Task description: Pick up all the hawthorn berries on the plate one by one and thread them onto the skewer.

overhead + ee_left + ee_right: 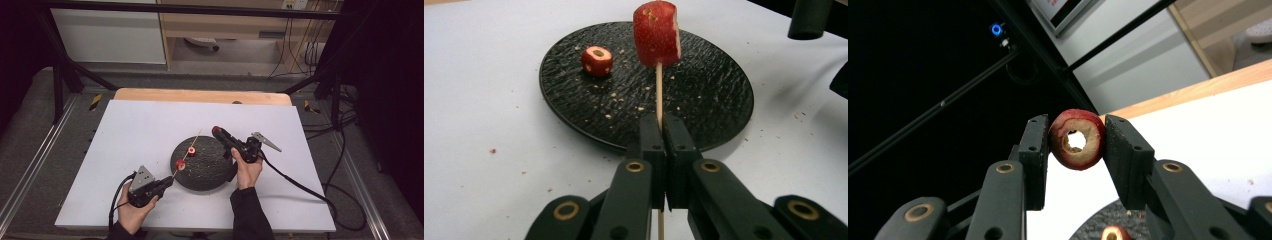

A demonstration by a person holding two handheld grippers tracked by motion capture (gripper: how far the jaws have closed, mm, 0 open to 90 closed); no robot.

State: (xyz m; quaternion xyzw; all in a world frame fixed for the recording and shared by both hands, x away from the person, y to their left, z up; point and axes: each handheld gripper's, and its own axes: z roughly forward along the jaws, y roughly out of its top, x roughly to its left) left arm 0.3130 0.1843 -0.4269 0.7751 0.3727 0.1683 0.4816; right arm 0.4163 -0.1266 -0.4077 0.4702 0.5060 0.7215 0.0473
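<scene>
We see a white desk [125, 150] with a round black plate [210, 172] near the middle of its near half, crumbs scattered on it. Left tool [663, 131], by the near-left part of the desk, is clamped shut on a thin wooden skewer [658, 92]; a red fruit chunk [656, 34] is threaded on the skewer above the plate. A second red piece with a hole [597, 60] lies on the plate, apart from the skewer. Right tool [1076, 145], raised over the plate's far-right rim, grips a cored red ring of fruit [1077, 138] between its jaws. Beyond the far edge we note wooden furniture [225, 25] and hanging cables [300, 45]. No writing we can read.
</scene>
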